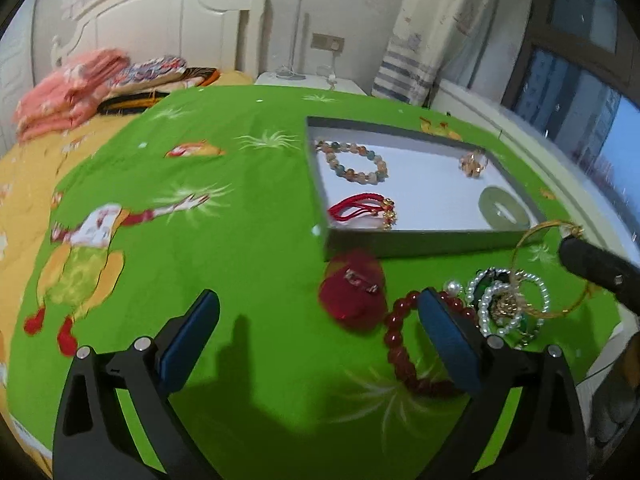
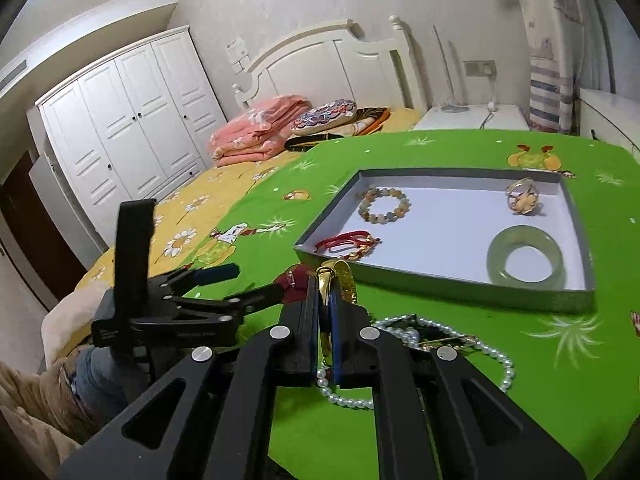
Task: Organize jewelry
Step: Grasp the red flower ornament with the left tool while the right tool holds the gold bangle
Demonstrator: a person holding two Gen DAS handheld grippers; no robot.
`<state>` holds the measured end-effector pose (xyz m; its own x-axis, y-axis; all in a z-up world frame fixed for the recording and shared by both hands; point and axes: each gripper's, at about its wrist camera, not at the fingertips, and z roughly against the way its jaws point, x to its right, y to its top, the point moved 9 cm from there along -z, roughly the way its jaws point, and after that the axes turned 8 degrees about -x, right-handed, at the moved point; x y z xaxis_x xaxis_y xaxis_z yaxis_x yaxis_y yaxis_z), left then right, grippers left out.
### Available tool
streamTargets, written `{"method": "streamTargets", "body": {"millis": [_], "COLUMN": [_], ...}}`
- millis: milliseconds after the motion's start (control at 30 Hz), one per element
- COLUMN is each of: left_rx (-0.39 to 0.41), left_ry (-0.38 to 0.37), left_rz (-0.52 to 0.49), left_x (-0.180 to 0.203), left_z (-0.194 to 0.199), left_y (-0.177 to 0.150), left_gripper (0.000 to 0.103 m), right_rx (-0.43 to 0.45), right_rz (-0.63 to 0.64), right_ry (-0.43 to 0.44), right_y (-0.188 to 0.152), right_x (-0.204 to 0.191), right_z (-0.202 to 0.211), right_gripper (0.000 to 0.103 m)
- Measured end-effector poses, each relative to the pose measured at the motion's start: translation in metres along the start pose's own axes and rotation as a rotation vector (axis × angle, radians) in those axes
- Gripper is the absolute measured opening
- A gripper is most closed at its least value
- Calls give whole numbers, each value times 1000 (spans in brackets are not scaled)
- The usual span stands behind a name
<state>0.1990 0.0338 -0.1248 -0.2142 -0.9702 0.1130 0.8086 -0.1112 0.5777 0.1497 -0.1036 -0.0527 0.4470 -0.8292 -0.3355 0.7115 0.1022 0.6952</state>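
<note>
A grey tray [image 1: 424,240] [image 2: 440,284] on the green cloth holds a multicoloured bead bracelet [image 1: 352,162] [image 2: 384,204], a red cord bracelet [image 1: 360,208] [image 2: 346,242], a jade bangle [image 1: 504,206] [image 2: 526,256] and a gold ring piece [image 1: 474,162] [image 2: 522,196]. My right gripper [image 2: 330,280] [image 1: 572,242] is shut on a gold bangle [image 2: 344,276] [image 1: 528,240], held just in front of the tray's near wall. My left gripper [image 1: 320,312] is open and empty above the cloth. Its right finger covers part of a red bead bracelet [image 1: 400,344].
A heap of pearl strands and green pieces [image 1: 504,304] [image 2: 424,332] lies before the tray. A red pouch [image 1: 352,292] [image 2: 294,276] lies left of it. Folded blankets [image 1: 68,88] [image 2: 256,132] lie on the bed behind. A white nightstand [image 2: 472,116] stands beyond.
</note>
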Motion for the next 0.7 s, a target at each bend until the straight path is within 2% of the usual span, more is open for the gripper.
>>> {"method": "streamTargets", "body": {"millis": [100, 133, 167, 200, 267, 467, 667, 700], "left_rx": [-21, -25, -33, -42, -53, -14, 35, 48], "left_ry": [-19, -26, -37, -56, -54, 71, 245, 250], "left_rz": [20, 29, 38, 39, 32, -24, -1, 19], "left_x": [1, 1, 0, 1, 3, 6, -21, -28], "left_z": [-5, -6, -8, -11, -15, -13, 2, 7], "left_y": [-2, -2, -3, -3, -3, 3, 9, 9], "left_gripper": [94, 91, 82, 78, 76, 76, 78, 78], "right_rx": [4, 6, 8, 8, 9, 11, 17, 17], "right_rz": [-4, -8, -14, -19, -30, -35, -46, -47], "right_ry": [-8, -9, -10, -9, -7, -7, -10, -9], "right_y": [-2, -3, -4, -4, -5, -6, -5, -5], "right_x": [5, 8, 10, 13, 17, 19, 25, 26], "right_z": [3, 4, 5, 5, 5, 5, 7, 7], "right_gripper": [7, 7, 7, 7, 7, 7, 7, 7]}}
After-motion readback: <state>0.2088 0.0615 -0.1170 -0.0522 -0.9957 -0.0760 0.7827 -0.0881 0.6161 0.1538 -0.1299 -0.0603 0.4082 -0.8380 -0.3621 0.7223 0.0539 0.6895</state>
